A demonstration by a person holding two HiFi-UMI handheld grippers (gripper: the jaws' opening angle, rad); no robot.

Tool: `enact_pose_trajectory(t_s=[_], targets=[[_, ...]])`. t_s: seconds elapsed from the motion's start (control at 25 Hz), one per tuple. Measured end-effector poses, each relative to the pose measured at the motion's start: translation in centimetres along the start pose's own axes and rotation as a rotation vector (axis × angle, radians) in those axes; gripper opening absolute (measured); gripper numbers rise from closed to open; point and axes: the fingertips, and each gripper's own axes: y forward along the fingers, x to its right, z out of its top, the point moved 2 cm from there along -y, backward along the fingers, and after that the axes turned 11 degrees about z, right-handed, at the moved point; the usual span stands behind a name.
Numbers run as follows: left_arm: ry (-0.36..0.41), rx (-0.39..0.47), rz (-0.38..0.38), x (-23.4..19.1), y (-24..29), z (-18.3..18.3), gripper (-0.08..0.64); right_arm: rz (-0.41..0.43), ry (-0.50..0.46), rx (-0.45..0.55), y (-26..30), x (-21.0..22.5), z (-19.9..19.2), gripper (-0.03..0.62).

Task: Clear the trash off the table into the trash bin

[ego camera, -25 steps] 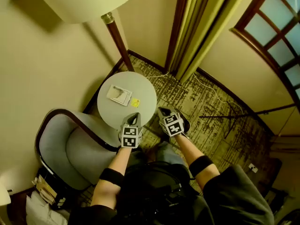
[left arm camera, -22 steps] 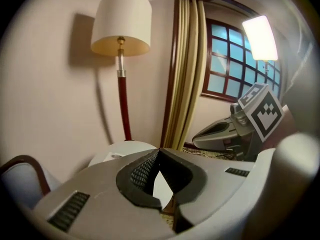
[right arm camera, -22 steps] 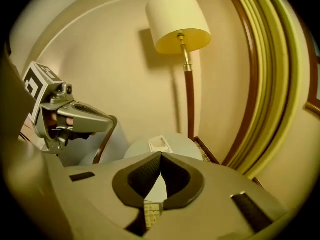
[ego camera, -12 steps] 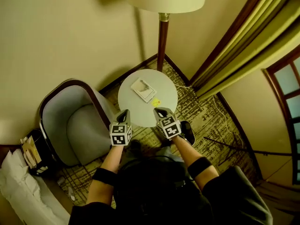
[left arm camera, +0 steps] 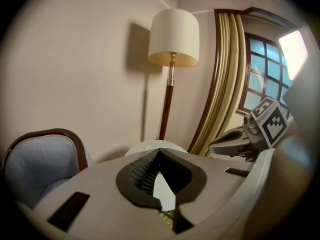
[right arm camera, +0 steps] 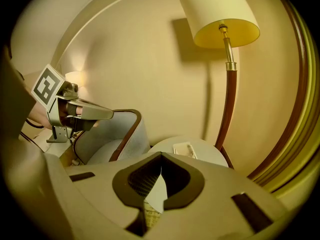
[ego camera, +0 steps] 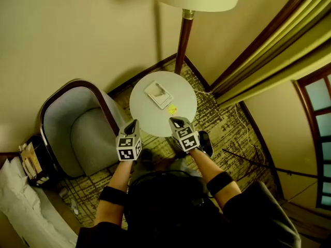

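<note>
On the round table [ego camera: 142,119], toward its middle, lie the two pieces of trash: one flat white packet [ego camera: 158,94] and one small yellow scrap [ego camera: 172,109]. The scrap sits on the near half of the table, just ahead of the right gripper [ego camera: 176,122], whose tips hang over the table's near edge. The packet lies past the scrap, on the side of the table toward the floor lamp [ego camera: 183,40], with its long axis running slantwise from the far chair side to the near curtain side.

The left gripper [ego camera: 133,124] hovers off the table's near edge, on the side of the armchair [ego camera: 77,133], so the right hand looks the nearer one to both pieces. Both pairs of jaws are pressed together with nothing between them, so they would have to spread before any pickup.

Beyond the armchair, well apart from the table, stands one dark container [ego camera: 32,161] holding papers; whether it is the trash bin cannot be told.
</note>
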Motion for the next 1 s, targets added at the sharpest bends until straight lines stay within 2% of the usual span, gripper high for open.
enact_pose_trajectory(t_s=[0.2, 0.28, 0.32, 0.6, 0.72, 0.88, 0.96, 1.0], targets=[[0.004, -0.005, -0.002, 0.9, 0.3, 0.2, 0.0, 0.014, 0.029, -0.02, -0.5, 0.0, 0.2, 0.0], [0.015, -0.008, -0.005, 1.3, 0.6, 0.2, 0.0, 0.009, 0.029, -0.034, -0.4, 0.5, -0.3, 0.008], [0.018, -0.007, -0.008, 1.5, 1.0, 0.3, 0.0, 0.005, 0.024, -0.045, -0.2, 0.8, -0.5, 0.032], [0.044, -0.045, -0.049, 3.4, 3.6, -1.0, 0.0, -0.038, 0.021, -0.147, 1.2, 3.7, -3.6, 0.04], [0.056, -0.062, -0.066, 3.9, 5.4, -1.6, 0.0, -0.035, 0.0, -0.217, 3.2, 5.5, -5.7, 0.08], [0.08, -0.082, -0.089, 4.5, 7.7, -2.7, 0.0, -0.016, 0.004, -0.289, 6.5, 7.6, -8.7, 0.209], [0.085, -0.089, -0.099, 4.6, 8.9, -3.4, 0.0, -0.016, 0.015, -0.31, 8.1, 8.5, -9.9, 0.213], [0.085, -0.093, -0.104, 4.6, 9.5, -3.8, 0.0, -0.019, 0.019, -0.321, 8.9, 9.0, -10.5, 0.24]])
